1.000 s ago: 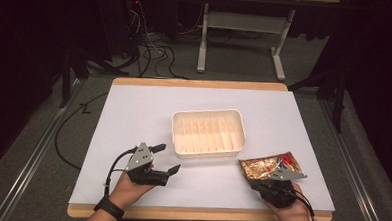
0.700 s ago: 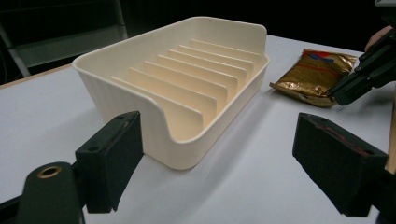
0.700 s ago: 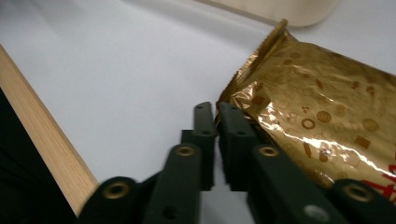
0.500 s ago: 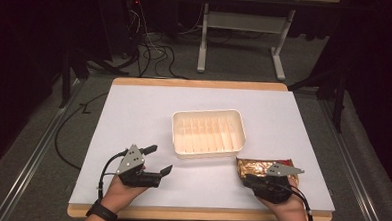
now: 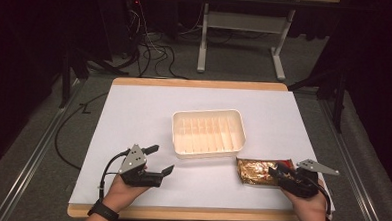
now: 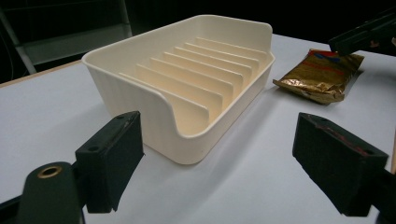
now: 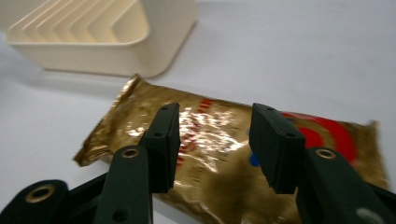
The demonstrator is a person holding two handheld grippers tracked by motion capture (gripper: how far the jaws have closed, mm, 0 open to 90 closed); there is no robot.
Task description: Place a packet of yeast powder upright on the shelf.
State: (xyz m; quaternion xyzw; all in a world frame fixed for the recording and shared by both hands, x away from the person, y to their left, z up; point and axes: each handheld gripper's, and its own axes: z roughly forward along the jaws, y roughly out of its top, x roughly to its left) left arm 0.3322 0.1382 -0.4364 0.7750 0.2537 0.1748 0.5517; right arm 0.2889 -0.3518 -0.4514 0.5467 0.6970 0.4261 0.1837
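**Gold packet on the white tabletop, my right tongs parting over it**

Gold foil, crinkled and printed with red, is what lies under my right gripper (image 7: 212,144): a snack packet (image 5: 258,171) flat on the white table (image 5: 134,113), at about five o'clock from the cream tray (image 5: 208,132) and just beside that tray's near right corner, though I cannot tell whether the two touch. In the right gripper view my two black jaws stand partly spread above the packet's middle, with shiny foil showing in the gap between them; the pads press on nothing, and these jaws have just been opening. Whether their tips rest on the foil I cannot tell. In the high view my right hand (image 5: 307,200) sits at the table's near edge, at roughly three o'clock from the packet, with the gripper reaching across the packet's right end.

My left gripper (image 5: 154,161) is near the table's front edge, at about seven o'clock from the tray and well apart from the packet. Its jaws are spread wide with nothing between them. In the left gripper view they frame the tray's ribbed inside, which is divided by upright slats, and the packet lies beyond the tray at about two o'clock, with my right gripper's dark tip over its far end.
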